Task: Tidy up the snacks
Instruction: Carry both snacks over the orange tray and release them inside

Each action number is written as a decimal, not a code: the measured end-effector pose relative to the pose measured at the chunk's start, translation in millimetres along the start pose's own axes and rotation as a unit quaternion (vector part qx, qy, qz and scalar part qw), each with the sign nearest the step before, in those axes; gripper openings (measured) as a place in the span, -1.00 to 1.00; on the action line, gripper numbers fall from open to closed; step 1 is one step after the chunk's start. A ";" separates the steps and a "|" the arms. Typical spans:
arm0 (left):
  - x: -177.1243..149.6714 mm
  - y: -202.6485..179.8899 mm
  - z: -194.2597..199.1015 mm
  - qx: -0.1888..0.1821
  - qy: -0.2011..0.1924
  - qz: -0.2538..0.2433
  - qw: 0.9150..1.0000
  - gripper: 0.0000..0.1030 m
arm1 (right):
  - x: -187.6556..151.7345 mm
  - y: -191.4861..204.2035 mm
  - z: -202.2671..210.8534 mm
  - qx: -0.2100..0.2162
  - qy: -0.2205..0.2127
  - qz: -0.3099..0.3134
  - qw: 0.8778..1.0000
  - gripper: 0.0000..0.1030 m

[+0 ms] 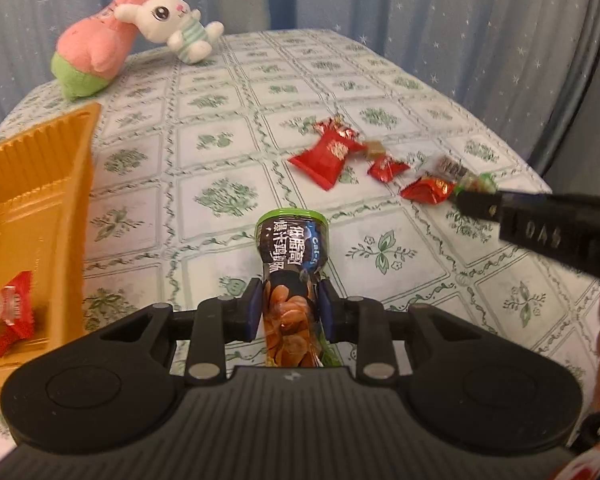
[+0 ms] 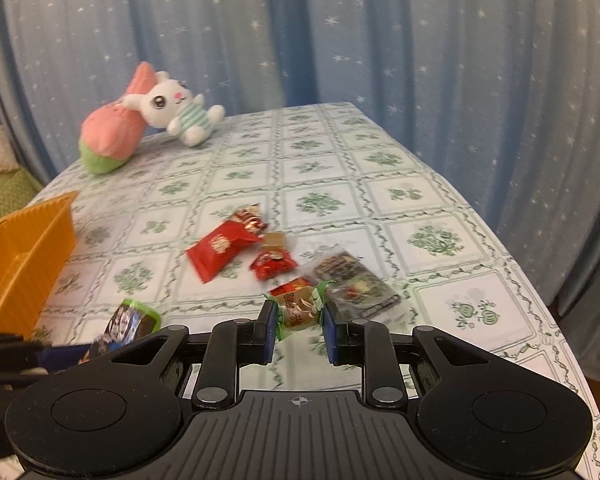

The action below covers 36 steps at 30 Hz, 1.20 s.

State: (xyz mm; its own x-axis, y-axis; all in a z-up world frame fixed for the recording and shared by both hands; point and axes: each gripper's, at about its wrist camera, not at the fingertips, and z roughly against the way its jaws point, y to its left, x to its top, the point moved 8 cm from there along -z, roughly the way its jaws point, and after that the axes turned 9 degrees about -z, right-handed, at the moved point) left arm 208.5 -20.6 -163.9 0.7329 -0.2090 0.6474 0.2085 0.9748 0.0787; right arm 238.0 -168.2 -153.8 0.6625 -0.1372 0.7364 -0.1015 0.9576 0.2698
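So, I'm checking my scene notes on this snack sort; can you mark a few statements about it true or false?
1. The left tool is shut on a dark, green-edged snack packet. True.
2. The orange plastic tray holds nothing. False: a red wrapped candy lies in it.
3. The right tool grips a tan, green-ended sweet. True.
4. The white plush rabbit sits inside the tray. False: it lies at the far end of the green-patterned tablecloth, against a pink plush toy.

Tray (image 2: 24, 248) at table's (image 2: 440, 200) left edge, plush toys (image 2: 148, 120) behind, snack packets (image 2: 220, 250) centre-right.
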 end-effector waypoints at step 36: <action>-43.2 151.6 159.6 0.076 -0.044 0.096 0.991 -0.49 | -35.7 204.4 73.5 0.128 0.022 0.099 0.987 -0.53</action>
State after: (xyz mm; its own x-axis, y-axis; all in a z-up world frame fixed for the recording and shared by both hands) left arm 105.1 148.6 -59.0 0.6890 -0.0173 0.7246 -0.0346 0.9978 0.0568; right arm 139.0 13.9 -79.4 0.6422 0.0622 0.7640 -0.4119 0.8686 0.2755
